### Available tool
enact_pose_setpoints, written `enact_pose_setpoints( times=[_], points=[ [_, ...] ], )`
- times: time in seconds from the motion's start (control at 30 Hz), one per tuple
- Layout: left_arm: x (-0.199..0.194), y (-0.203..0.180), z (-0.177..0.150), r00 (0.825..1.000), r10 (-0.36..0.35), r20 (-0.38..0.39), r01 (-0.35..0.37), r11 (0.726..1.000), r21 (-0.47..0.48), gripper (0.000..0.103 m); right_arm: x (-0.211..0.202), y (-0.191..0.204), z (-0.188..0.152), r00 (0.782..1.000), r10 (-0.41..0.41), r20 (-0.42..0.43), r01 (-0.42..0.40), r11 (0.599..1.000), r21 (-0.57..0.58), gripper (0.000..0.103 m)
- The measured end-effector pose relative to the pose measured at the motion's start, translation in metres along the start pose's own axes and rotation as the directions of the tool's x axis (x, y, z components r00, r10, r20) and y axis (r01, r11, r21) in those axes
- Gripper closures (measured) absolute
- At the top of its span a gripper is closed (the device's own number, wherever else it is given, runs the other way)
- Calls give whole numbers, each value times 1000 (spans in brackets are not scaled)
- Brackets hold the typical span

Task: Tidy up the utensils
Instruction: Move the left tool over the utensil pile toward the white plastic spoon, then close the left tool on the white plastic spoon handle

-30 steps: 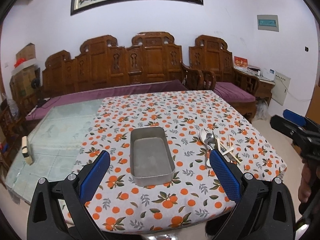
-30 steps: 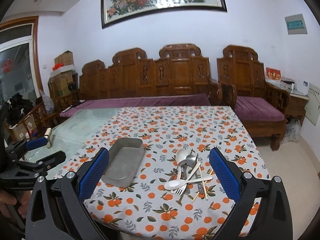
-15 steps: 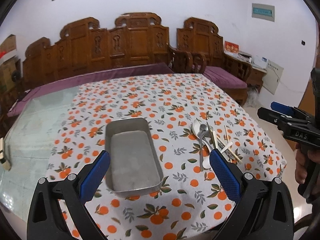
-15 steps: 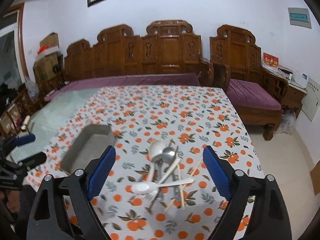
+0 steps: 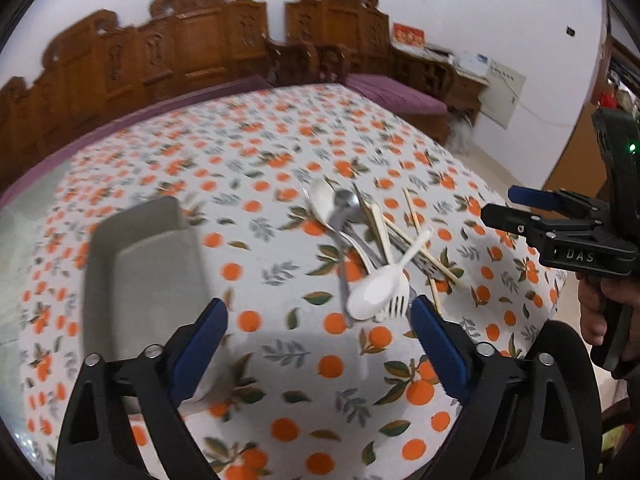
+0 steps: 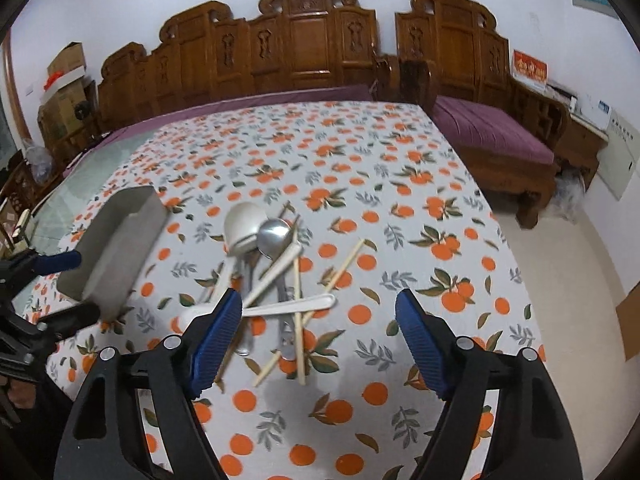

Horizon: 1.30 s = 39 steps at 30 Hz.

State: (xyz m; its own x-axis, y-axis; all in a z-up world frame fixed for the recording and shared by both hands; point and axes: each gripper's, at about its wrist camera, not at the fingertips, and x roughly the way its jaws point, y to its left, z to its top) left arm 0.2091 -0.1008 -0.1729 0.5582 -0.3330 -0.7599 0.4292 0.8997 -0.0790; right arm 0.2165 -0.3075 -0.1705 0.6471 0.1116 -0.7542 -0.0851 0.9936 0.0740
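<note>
Left gripper (image 5: 318,330) and right gripper (image 6: 319,314) both hold their fingers apart, gripping nothing, above the counter (image 6: 400,184). The utensils (image 6: 276,276) lie heaped between them, partly under the right gripper. The tray (image 5: 144,272) sits left of the utensils.

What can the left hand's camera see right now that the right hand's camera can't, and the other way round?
Only the left wrist view shows the fork tines and the right gripper from the side. Only the right wrist view shows the cardboard boxes and the left gripper from outside. Both show the metal tray, the utensil pile, the orange-print tablecloth and the wooden sofa.
</note>
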Motion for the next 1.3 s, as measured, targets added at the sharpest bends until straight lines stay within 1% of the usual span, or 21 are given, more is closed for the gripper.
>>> enact_pose_setpoints(
  times=[0.03, 0.1, 0.13, 0.2, 0.27, 0.37, 0.4, 0.47, 0.53, 0.63, 0.73, 0.77, 0.9, 0.97, 1.0, 1.07, 1.13, 1.17, 1.23, 1.3],
  points=[
    [8, -2, 2, 1000, -23, -9, 23, 1000, 5, 22, 4, -2, -2, 1000, -2, -7, 2, 1000, -1, 22],
    [18, -5, 5, 999, -40, -21, 40, 999, 13, 28, 7, -4, -4, 1000, -10, -20, 10, 1000, 0, 22],
    [24, -7, 7, 998, -63, -29, 64, 998, 19, 29, 10, -5, -5, 1000, -12, -25, 12, 1000, -1, 22],
    [37, -10, 11, 994, -99, -50, 100, 995, 24, 38, 12, -7, -7, 999, -22, -34, 22, 1000, -6, 22],
    [50, -14, 15, 989, -131, -70, 134, 991, 28, 43, 13, -9, -8, 999, -20, -39, 20, 1000, -3, 22],
    [66, -18, 20, 984, -155, -84, 159, 987, 34, 50, 13, -12, -7, 999, -20, -39, 20, 1000, 2, 22],
    [73, -18, 22, 981, -171, -94, 175, 984, 28, 55, 13, -12, -7, 999, -20, -38, 20, 1000, 5, 22],
    [82, -19, 23, 973, -202, -116, 204, 979, 10, 60, 13, -13, -6, 999, -16, -40, 17, 1000, 7, 22],
    [87, -21, 23, 968, -213, -133, 216, 976, 9, 62, 12, -14, -6, 999, -17, -40, 18, 1000, 6, 22],
    [93, -26, 19, 963, -208, -170, 216, 976, 28, 62, 13, -14, -5, 999, -13, -41, 14, 1000, 12, 22],
    [96, -26, 13, 954, -224, -200, 232, 972, 21, 66, 12, -14, -5, 999, -14, -39, 14, 1000, 11, 22],
    [96, -26, 12, 952, -227, -204, 236, 972, 20, 68, 12, -14, -5, 999, -15, -39, 15, 1000, 9, 22],
    [87, -30, 7, 952, -235, -197, 245, 969, 26, 77, 12, -12, -3, 999, -21, -35, 21, 1000, -1, 22],
    [81, -34, 5, 954, -229, -194, 241, 970, 40, 78, 10, -11, -4, 999, -21, -34, 21, 1000, -4, 22],
    [79, -36, 4, 954, -229, -195, 242, 969, 45, 84, 10, -11, -4, 999, -22, -34, 22, 1000, -5, 22],
    [73, -40, 2, 951, -248, -183, 261, 964, 49, 93, 9, -9, -3, 999, -25, -31, 24, 1000, -11, 22],
    [69, -43, 2, 954, -246, -171, 259, 964, 56, 97, 8, -8, -3, 999, -28, -28, 27, 999, -17, 22],
    [66, -45, 2, 951, -260, -167, 272, 961, 51, 101, 7, -7, -3, 999, -29, -28, 28, 999, -19, 22],
    [64, -48, 1, 955, -253, -156, 264, 963, 51, 101, 7, -7, -3, 999, -29, -28, 29, 999, -19, 22],
    [63, -49, 1, 954, -258, -154, 267, 963, 41, 101, 6, -6, -4, 999, -32, -29, 31, 999, -24, 22]
  ],
)
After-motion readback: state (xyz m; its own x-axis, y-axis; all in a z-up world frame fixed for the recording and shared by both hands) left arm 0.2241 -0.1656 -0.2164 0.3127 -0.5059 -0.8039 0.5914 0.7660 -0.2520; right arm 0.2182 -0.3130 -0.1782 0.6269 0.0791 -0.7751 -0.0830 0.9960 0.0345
